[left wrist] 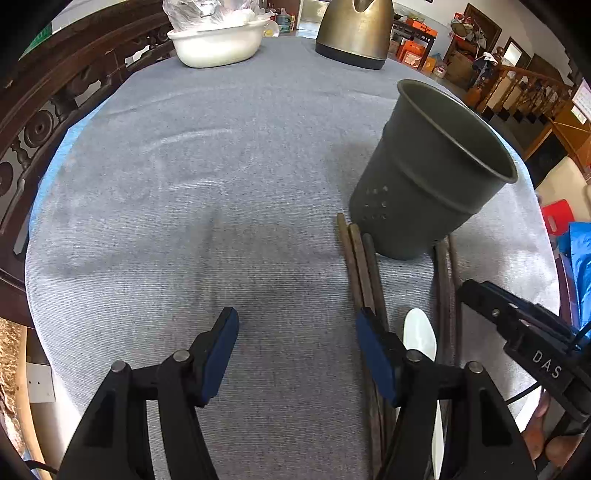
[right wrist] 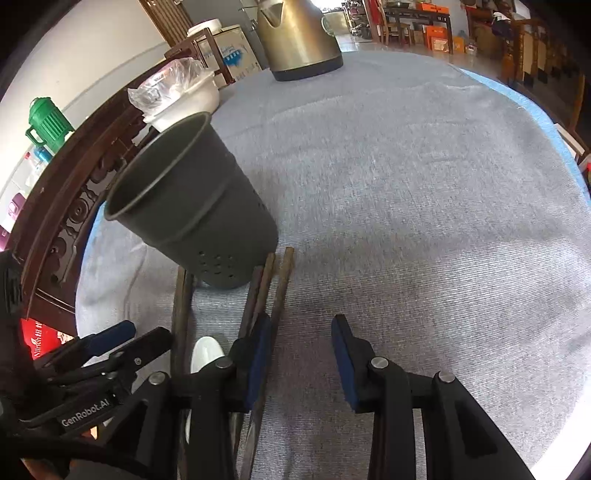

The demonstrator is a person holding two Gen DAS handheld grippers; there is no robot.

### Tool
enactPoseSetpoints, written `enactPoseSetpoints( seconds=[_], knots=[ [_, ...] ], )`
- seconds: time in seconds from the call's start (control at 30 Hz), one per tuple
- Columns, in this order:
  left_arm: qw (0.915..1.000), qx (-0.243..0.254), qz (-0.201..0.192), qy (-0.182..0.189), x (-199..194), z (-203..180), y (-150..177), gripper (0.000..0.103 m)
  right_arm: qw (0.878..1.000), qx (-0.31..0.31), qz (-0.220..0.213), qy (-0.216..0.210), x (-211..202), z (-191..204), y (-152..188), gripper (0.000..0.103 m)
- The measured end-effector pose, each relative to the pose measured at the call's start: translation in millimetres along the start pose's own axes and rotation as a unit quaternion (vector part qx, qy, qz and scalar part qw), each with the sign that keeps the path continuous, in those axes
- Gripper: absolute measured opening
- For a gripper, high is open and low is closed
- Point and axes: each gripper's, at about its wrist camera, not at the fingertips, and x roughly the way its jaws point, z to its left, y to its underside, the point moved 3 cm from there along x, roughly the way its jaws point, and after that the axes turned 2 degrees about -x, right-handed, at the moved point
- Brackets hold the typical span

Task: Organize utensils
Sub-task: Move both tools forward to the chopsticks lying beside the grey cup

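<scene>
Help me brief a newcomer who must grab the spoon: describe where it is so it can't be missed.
Find the dark grey utensil cup standing on the grey tablecloth. In front of it lie brown chopsticks in two bundles. The white spoon lies between them, the only pale, broad-tipped piece among thin dark sticks.

Cloth-covered surface [left wrist: 221, 221]: dark holder cup [left wrist: 424, 177] right, chopsticks [left wrist: 364, 266] and white spoon [left wrist: 419, 332] near it; kettle [left wrist: 354, 33], white basin [left wrist: 218, 44] far.

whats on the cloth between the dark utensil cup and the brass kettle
Nothing: in both wrist views the grey-blue tablecloth lies bare between the dark grey perforated utensil cup and the brass-coloured kettle.
</scene>
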Motion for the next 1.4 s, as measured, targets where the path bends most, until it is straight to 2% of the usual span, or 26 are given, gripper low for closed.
enactPoseSetpoints(
  seconds=[0.1, 0.23, 0.43, 0.73, 0.9, 1.03, 1.2, 1.4],
  knots=[
    [0.9999, -0.001, 0.008, -0.008, 4, 4, 1, 0.067, 1.0, 0.009, 0.005, -0.011, 1, 0, 0, 0.037],
    [0.9998, -0.012, 0.006, 0.012, 4, 3, 2, 0.065, 1.0, -0.003, 0.005, -0.007, 5, 8, 1, 0.037],
    [0.9999, 0.0, 0.003, 0.014, -2, 0, 2, 0.065, 1.0, 0.001, 0.004, -0.007, 5, 6, 0, 0.037],
    [0.9997, -0.015, 0.006, 0.016, 4, 5, 0, 0.066, 1.0, -0.003, 0.001, -0.004, 3, 2, 4, 0.037],
    [0.9997, -0.014, 0.007, 0.02, 2, 1, -13, 0.066, 1.0, -0.014, -0.001, 0.005, 2, 5, 5, 0.037],
    [0.9998, -0.013, 0.012, 0.013, 1, 12, -12, 0.066, 1.0, -0.007, 0.002, 0.008, 0, -4, 4, 0.03],
    [0.9992, -0.019, 0.027, 0.023, -5, 28, -11, 0.066, 1.0, 0.003, 0.009, 0.007, -1, -10, 2, 0.03],
    [0.9984, -0.026, 0.03, 0.04, -8, 39, -31, 0.066, 0.999, 0.012, 0.03, -0.003, 5, -8, -8, 0.032]
  ],
)
